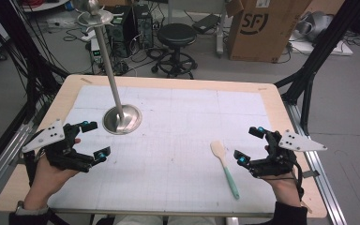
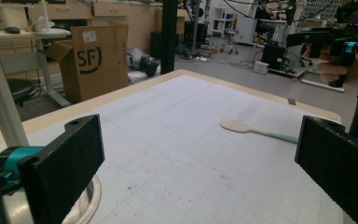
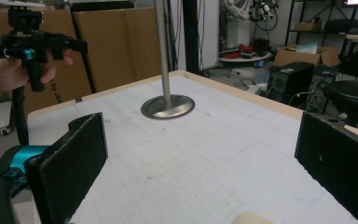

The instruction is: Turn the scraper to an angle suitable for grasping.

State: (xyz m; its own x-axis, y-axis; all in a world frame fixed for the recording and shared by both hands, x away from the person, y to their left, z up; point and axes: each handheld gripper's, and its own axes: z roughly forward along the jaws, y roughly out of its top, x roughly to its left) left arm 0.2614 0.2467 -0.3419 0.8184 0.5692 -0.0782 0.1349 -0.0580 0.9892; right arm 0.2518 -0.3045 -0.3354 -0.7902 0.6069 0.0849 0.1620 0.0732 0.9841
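Observation:
A spatula (image 1: 224, 166) with a pale wooden blade and mint green handle lies on the white gridded mat (image 1: 178, 140), right of centre. In the left gripper view the spatula (image 2: 254, 130) lies ahead on the mat. Just right of it, my right gripper (image 1: 249, 144) is held open with nothing between its jaws, and its own view shows the right gripper (image 3: 200, 161) above the spatula's blade tip (image 3: 249, 218). At the left side of the table my left gripper (image 1: 95, 139) is open and empty, and the left gripper (image 2: 200, 161) has its jaws wide apart. A metal stand (image 1: 122, 118) with a round base and tall pole rises beside it.
The stand's base (image 3: 168, 107) sits at the mat's far left. The wooden table edge (image 1: 178, 80) borders the mat. Beyond the table are a black stool (image 1: 176, 35), a cardboard box (image 1: 262, 26), cables and black frame legs (image 1: 309, 70).

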